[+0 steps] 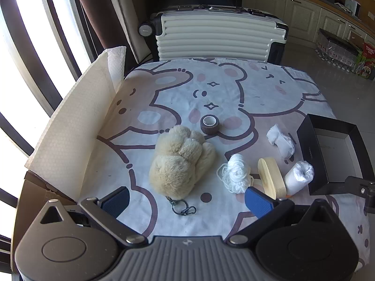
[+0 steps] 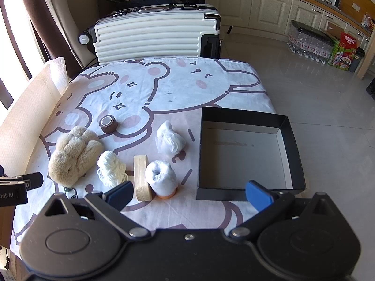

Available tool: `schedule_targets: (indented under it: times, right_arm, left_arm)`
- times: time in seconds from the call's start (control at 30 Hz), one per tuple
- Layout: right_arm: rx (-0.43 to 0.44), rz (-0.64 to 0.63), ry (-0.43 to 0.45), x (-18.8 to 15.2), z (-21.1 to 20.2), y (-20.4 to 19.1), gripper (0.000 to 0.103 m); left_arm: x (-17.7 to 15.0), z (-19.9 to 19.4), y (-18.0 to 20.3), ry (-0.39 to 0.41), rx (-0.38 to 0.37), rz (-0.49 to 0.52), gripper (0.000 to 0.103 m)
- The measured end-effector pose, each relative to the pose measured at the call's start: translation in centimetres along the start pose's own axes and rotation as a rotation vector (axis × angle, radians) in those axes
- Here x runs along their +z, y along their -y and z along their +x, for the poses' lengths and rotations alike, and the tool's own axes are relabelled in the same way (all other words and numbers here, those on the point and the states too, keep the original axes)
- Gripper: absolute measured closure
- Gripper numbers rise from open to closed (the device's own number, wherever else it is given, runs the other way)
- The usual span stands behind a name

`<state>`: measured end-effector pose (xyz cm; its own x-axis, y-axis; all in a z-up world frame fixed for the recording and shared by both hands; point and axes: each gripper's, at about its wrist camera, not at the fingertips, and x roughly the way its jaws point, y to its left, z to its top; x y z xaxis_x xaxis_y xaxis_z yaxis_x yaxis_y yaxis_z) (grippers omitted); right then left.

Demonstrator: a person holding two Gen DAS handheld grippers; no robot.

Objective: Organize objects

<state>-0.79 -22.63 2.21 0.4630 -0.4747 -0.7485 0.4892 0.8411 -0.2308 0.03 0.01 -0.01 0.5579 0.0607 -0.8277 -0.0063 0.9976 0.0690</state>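
With both my jaws spread wide and empty, the plush toy (image 1: 181, 161) lies just ahead of my left gripper (image 1: 186, 201), the black box (image 2: 248, 154) far right, nearer my right gripper (image 2: 188, 193).

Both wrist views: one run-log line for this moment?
left gripper: open, empty | right gripper: open, empty | black box: empty | plush toy, tape roll: on table, untouched

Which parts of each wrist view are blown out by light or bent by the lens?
Left wrist view: the window is overexposed to plain white, its frames curve, and the suitcase ribs bow. Right wrist view: daylight glares off the floor tiles, the black box edges splay outward, and the plush toy stays evenly lit.
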Motion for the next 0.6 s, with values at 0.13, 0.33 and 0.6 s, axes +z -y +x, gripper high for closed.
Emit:
schedule_targets:
  times: [0.13, 0.33, 0.6]
  right_arm:
    - [-0.005, 0.004, -0.001, 0.03, -0.03, -0.01, 0.0]
    - [-0.011, 0.008, -0.002, -0.04, -0.08, 0.06, 0.0]
    - [-0.018, 0.015, -0.004, 0.05, -0.11, -0.01, 0.0]
  left_arm:
    - [0.0, 0.0, -0.02, 0.0, -0.001, -0.001, 0.0]
    - [0.01, 0.0, -0.02, -0.001, -0.001, -0.002, 0.0]
    - [0.01, 0.01, -0.05, -0.001, -0.003, -0.003, 0.0]
